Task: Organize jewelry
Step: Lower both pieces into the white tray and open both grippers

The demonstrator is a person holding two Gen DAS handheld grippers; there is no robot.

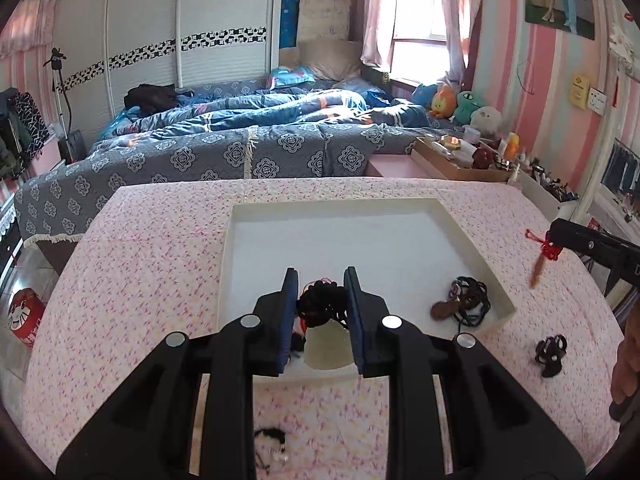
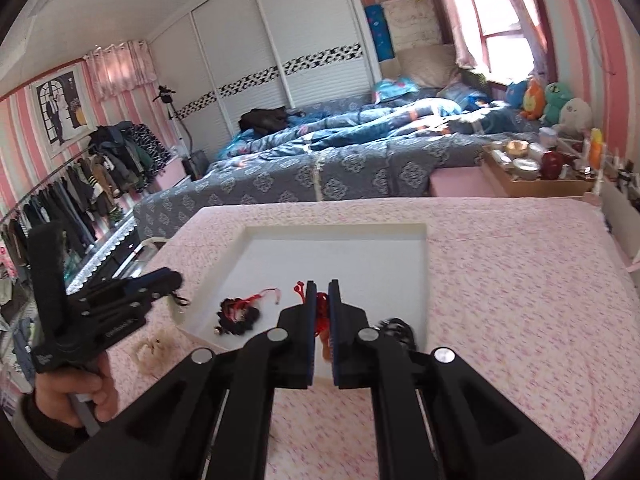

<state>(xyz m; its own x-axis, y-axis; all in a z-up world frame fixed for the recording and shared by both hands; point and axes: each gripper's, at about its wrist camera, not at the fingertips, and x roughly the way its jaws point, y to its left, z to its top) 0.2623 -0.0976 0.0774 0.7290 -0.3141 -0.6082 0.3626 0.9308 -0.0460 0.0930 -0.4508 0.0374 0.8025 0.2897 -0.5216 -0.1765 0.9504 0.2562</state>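
Observation:
A white tray [image 1: 240, 248] lies on the pink flowered tablecloth [image 1: 152, 264]. My left gripper [image 1: 321, 276] is open above the tray's near edge, with a black and red cord necklace with a pale disc pendant [image 1: 320, 308] lying between its fingers. A black cord necklace with a brown pendant [image 1: 466, 304] lies in the tray's right corner. My right gripper [image 2: 321, 288] is shut on a red knotted cord pendant [image 2: 322, 312] and holds it above the tray [image 2: 256, 236]. It shows at the right in the left wrist view [image 1: 554, 240], the red pendant [image 1: 546, 254] dangling.
A small black cord piece [image 1: 551, 354] lies on the cloth right of the tray. Another black cord piece [image 1: 272, 438] lies near me under the left gripper. A cream beaded piece [image 2: 154, 350] lies left of the tray. A bed [image 1: 200, 152] and a cluttered box [image 1: 460, 156] stand beyond the table.

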